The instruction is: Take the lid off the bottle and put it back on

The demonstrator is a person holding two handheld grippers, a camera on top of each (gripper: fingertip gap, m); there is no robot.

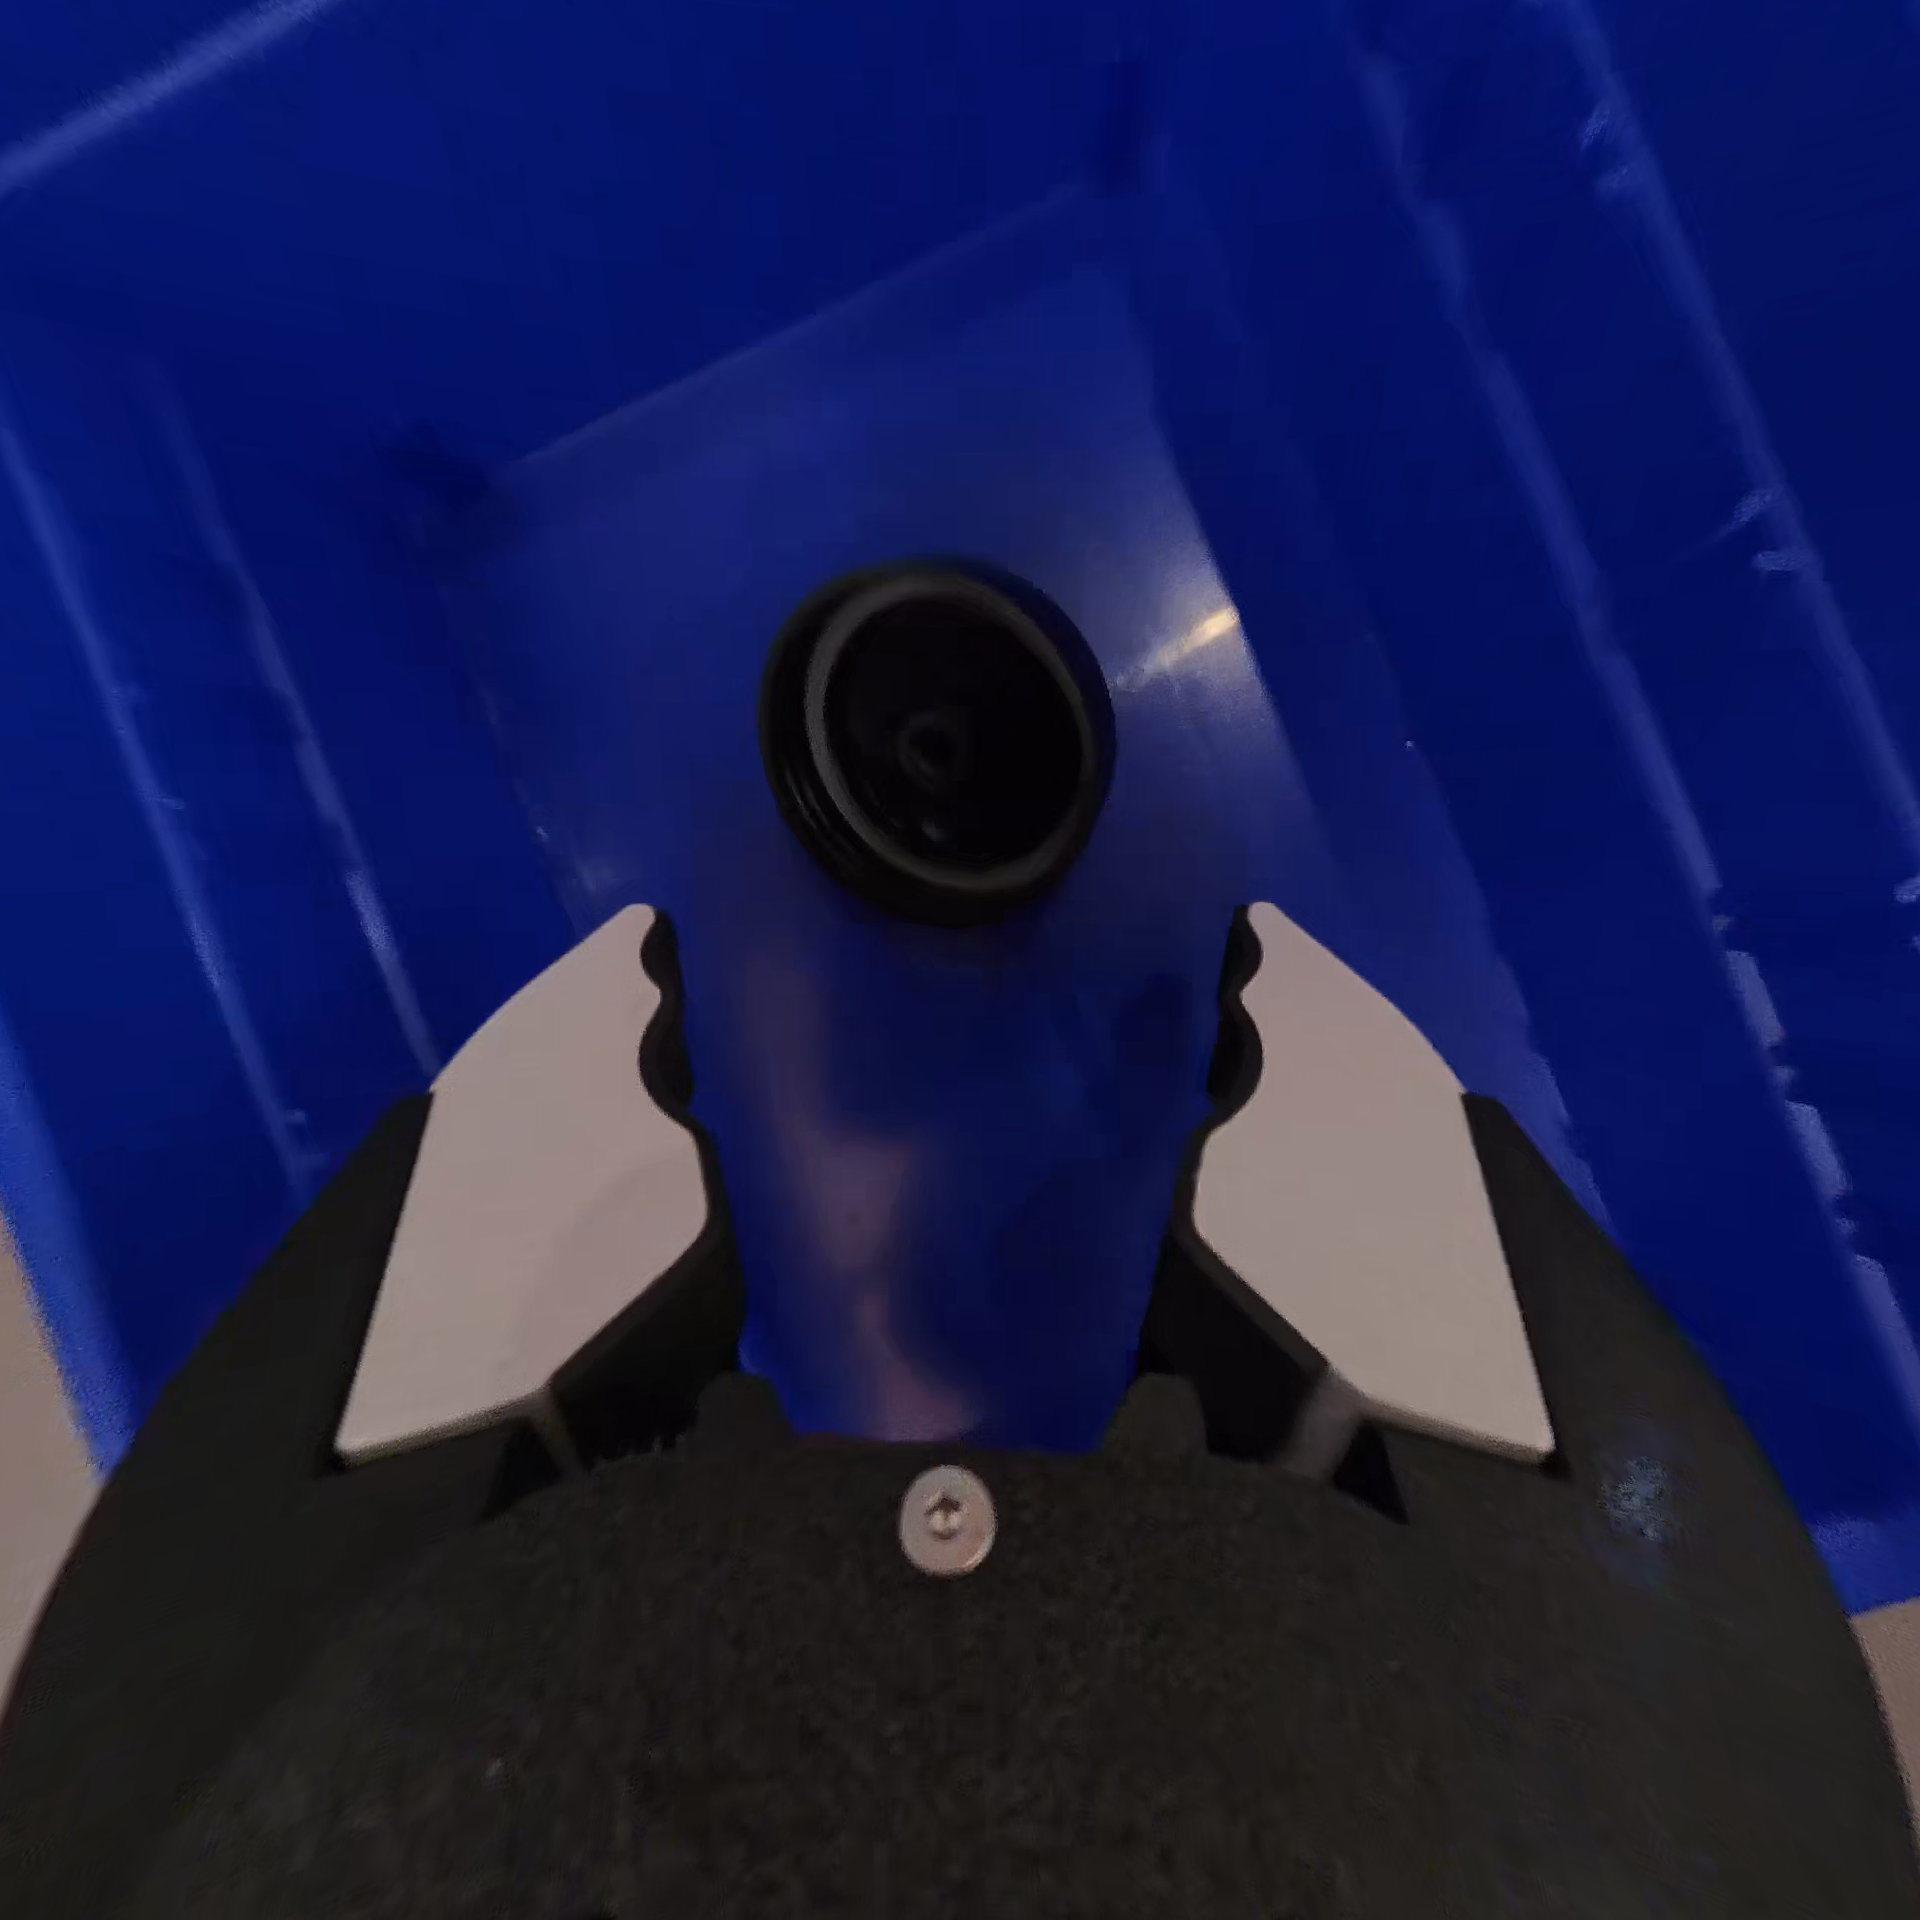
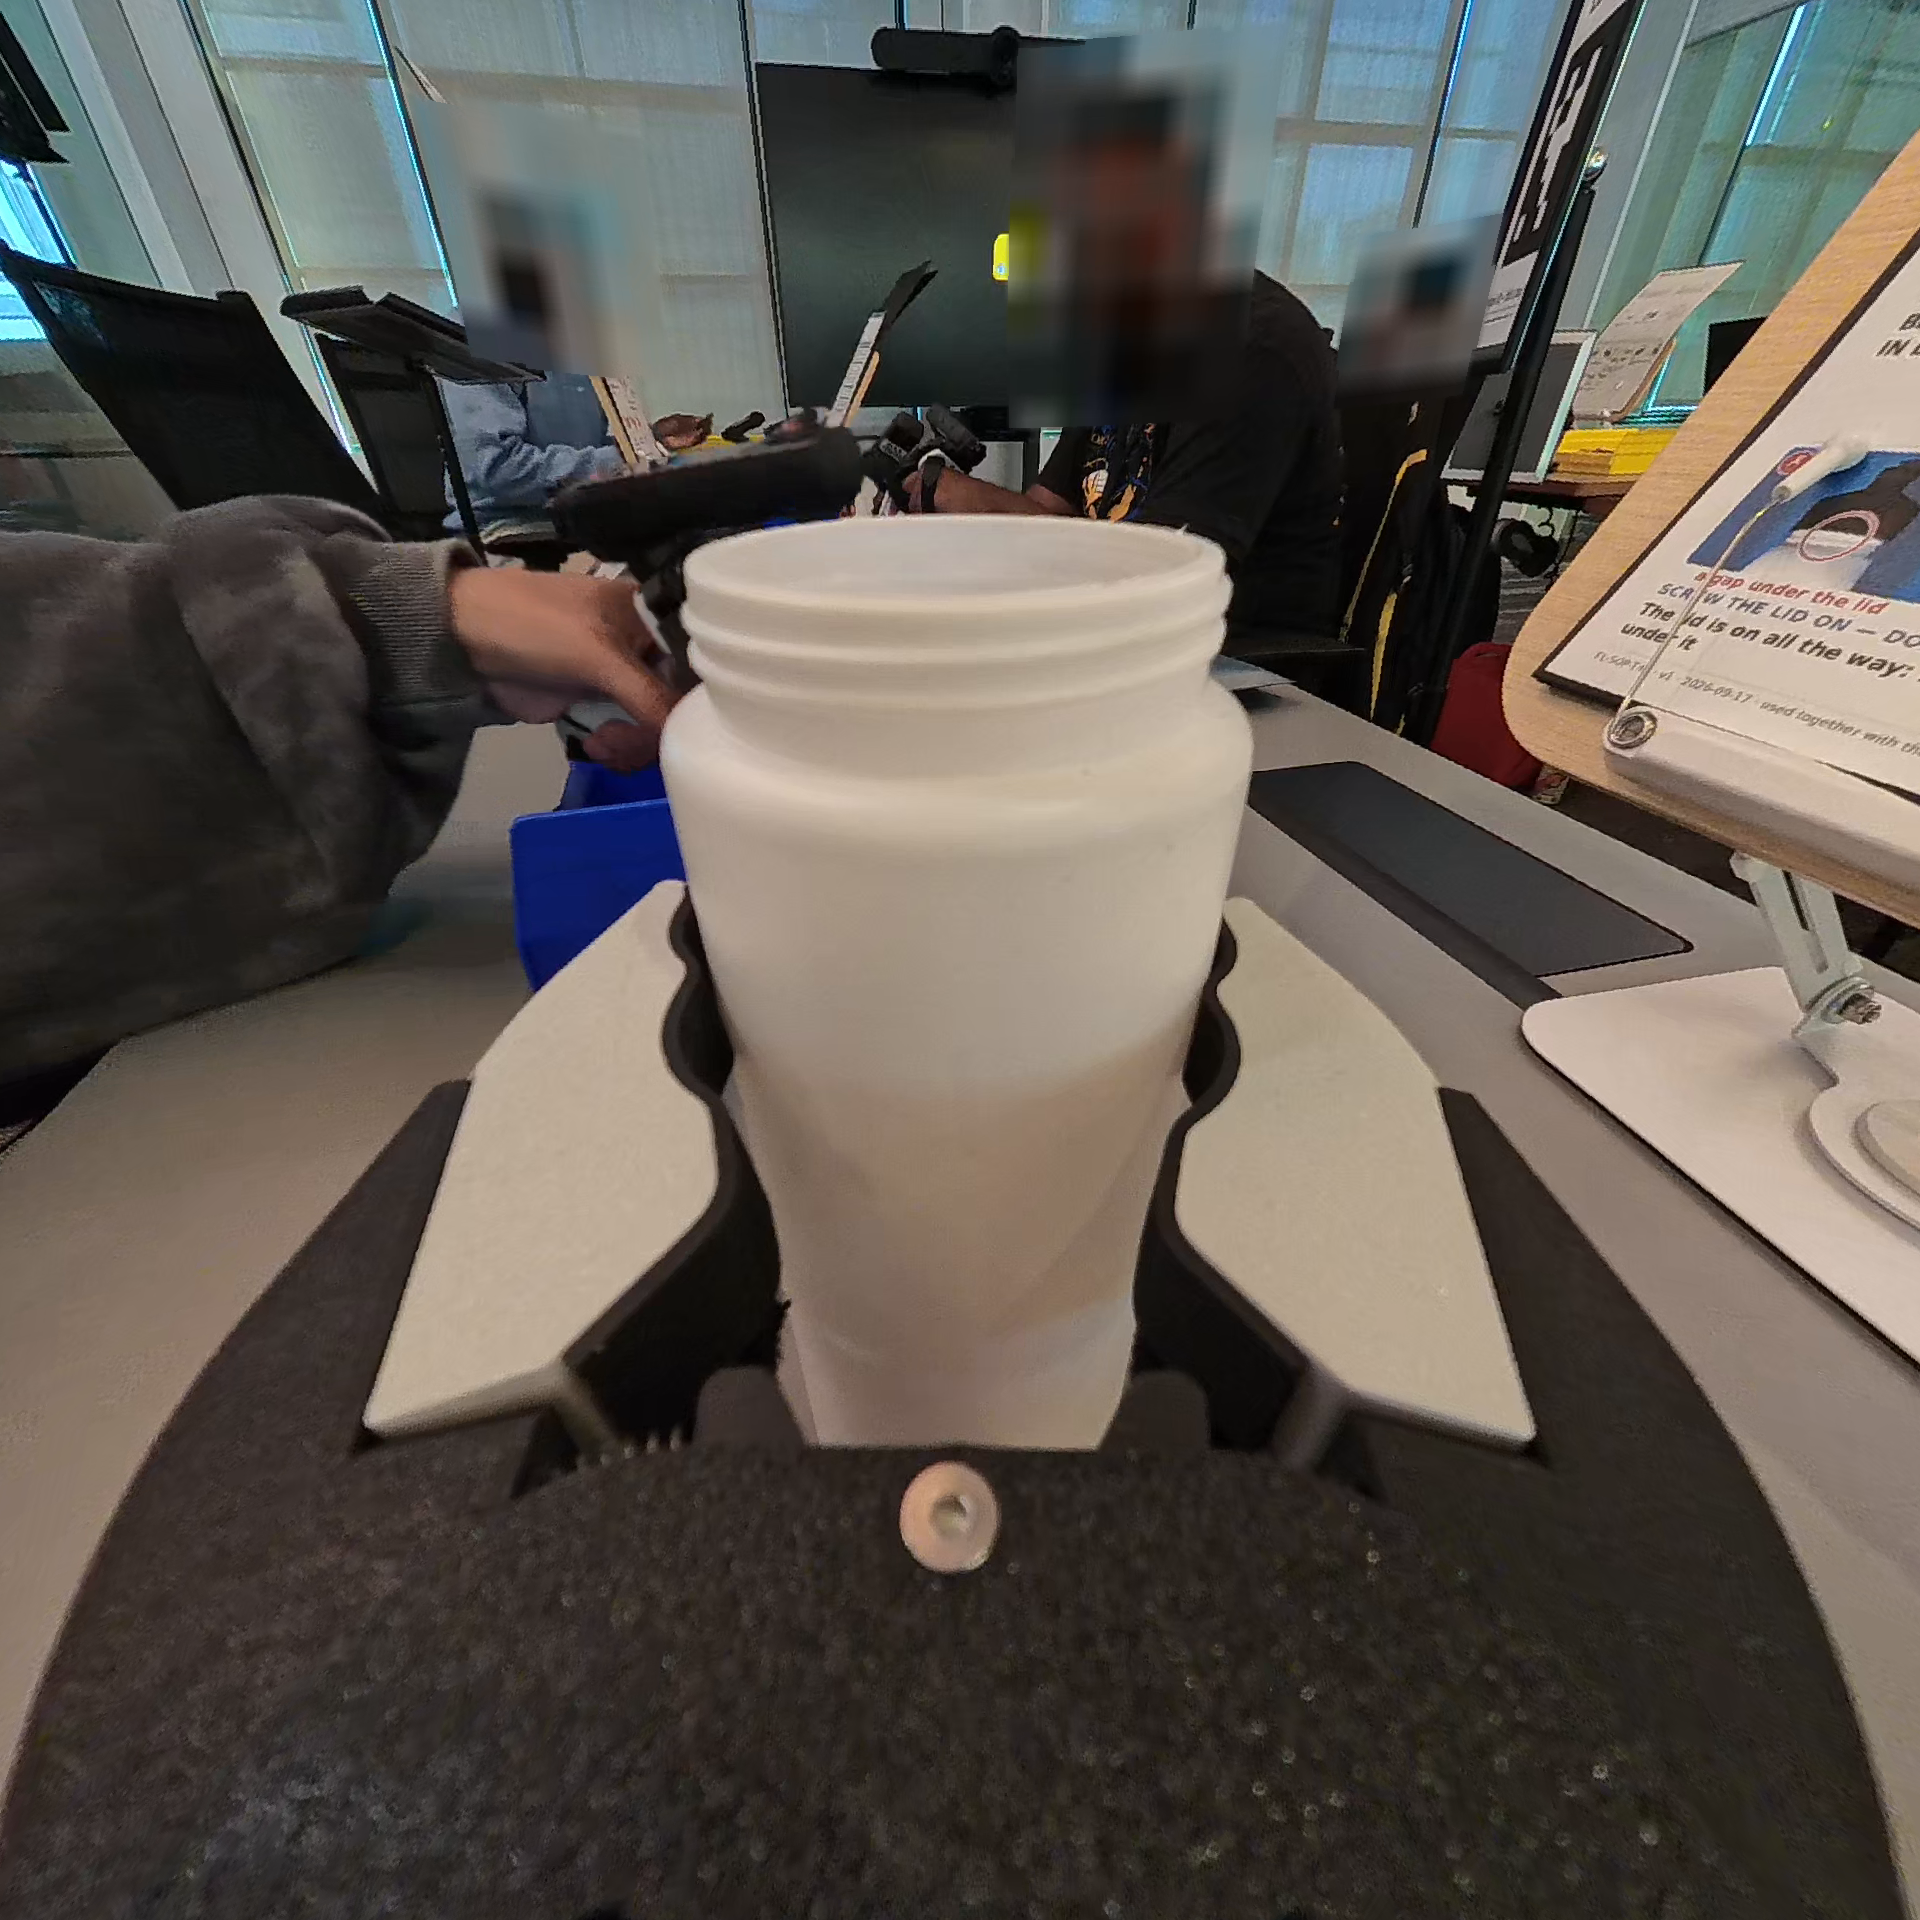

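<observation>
1. Right gripper (image 2: 951,1091): jaws clamped on the lower body of the white bottle (image 2: 956,935). Bottle upright, mouth uncovered, threaded neck bare. It stands or hangs over the grey surface (image 2: 187,1195); the base is hidden by the jaws, so contact cannot be told.
2. Left gripper (image 1: 951,997): jaws spread apart, nothing between them, pointing down into the blue bin (image 1: 312,520).
3. Black lid (image 1: 935,743): lies on the bin floor just beyond the left fingertips, underside up, inner threads showing. Not touched by either finger.
4. Farther out in the right wrist view: a grey sleeve (image 2: 208,727) and a hand (image 2: 561,665) reach behind the bottle toward the bin (image 2: 592,862), which sits just left of and behind the bottle. An instruction board on a stand (image 2: 1766,540) is at right. Blurred patches and other people lie beyond.
5. Judgement: lid is off; the step in hand is fetching it for refitting.
6. To do it well: centre the jaws over the lid so both fingers meet the rim on opposite sides, lower until the tips are near the bin floor, then close gently. The lid is shallow and could skid or tip on the smooth plastic.
7. It lies inverted, so it must be turned over before meeting the neck squarely. Keep the bottle steady.
</observation>
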